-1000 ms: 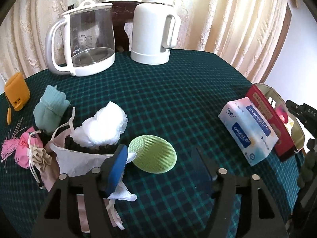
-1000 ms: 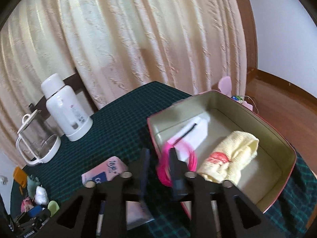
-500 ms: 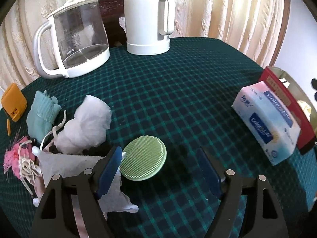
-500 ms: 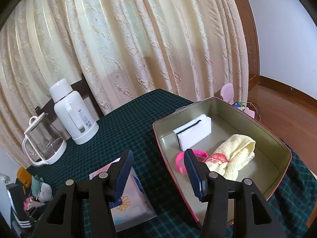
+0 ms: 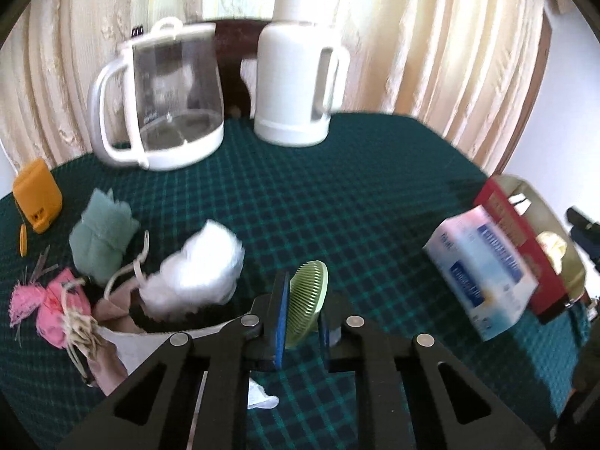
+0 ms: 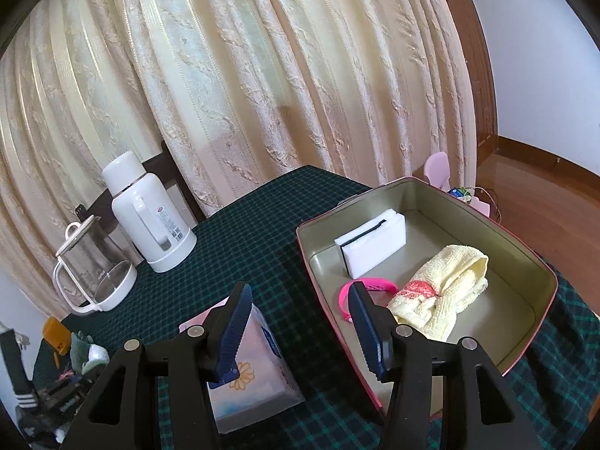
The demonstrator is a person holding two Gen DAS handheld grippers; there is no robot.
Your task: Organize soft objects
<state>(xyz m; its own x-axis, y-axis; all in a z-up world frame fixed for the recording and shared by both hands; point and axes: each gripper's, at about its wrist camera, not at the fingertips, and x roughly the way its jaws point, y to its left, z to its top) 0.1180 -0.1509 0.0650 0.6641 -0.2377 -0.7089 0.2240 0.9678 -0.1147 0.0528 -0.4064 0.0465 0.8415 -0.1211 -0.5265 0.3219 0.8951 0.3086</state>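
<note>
In the left wrist view my left gripper (image 5: 302,332) is shut on a round green silicone scrubber (image 5: 308,296), which stands on edge between the blue pads, lifted off the checked cloth. To its left lies a heap of soft things: a white fluffy ball (image 5: 198,270), a teal cloth (image 5: 101,236), a pink pouch (image 5: 56,307) and a white fabric piece (image 5: 138,341). In the right wrist view my right gripper (image 6: 296,322) is open and holds nothing, hovering by the near left rim of the tin box (image 6: 412,183). Inside the tin are a white sponge (image 6: 371,247), a pink band (image 6: 375,285) and a yellow towel (image 6: 442,292).
A tissue pack (image 6: 255,375) lies beside the tin's left wall; the left wrist view has this tissue pack (image 5: 483,273) at its right. A glass kettle (image 5: 168,101) and a white thermos (image 5: 296,75) stand at the back by the curtain. An orange case (image 5: 37,195) sits far left.
My left gripper closed on the green scrubber and raised it from flat to edge-on. My right gripper opened, left the pink band in the tin and drew back.
</note>
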